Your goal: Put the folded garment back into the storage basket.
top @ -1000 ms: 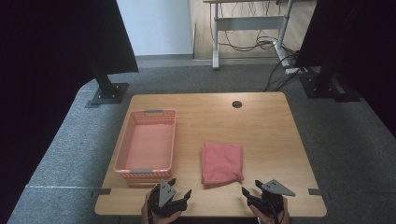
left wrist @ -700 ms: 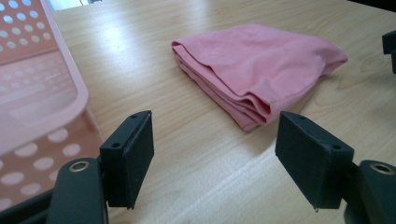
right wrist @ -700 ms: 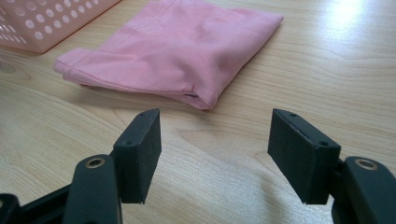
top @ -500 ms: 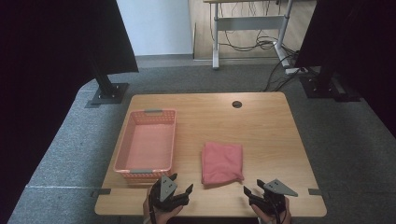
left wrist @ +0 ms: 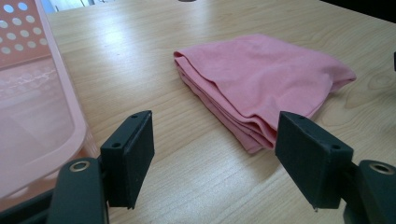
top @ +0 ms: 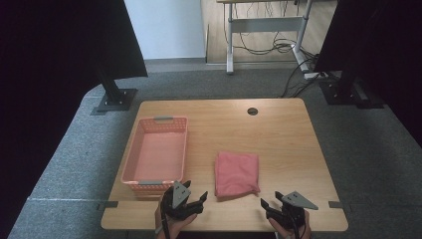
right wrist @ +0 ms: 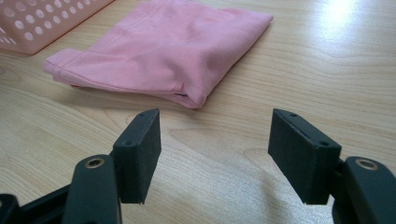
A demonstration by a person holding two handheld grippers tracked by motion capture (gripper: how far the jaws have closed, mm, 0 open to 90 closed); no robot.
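Looking bright and evenly lit over the wooden table (top: 288,129) in the high view, but going very dark at the far left and far right. Shining white as glare on the far right of the table in the right gripper view, and on its far left in the left gripper view. Casting soft shadows just under the near edges of the pink cloth (right wrist: 163,51). Blurring the pink basket (left wrist: 32,107) at the left of the left gripper view. Staying a bit fuzzy on both grippers' close black jaws.

Light wooden table (top: 288,134); pink folded cloth (top: 237,173) near front edge; pink basket (top: 130,164) at left
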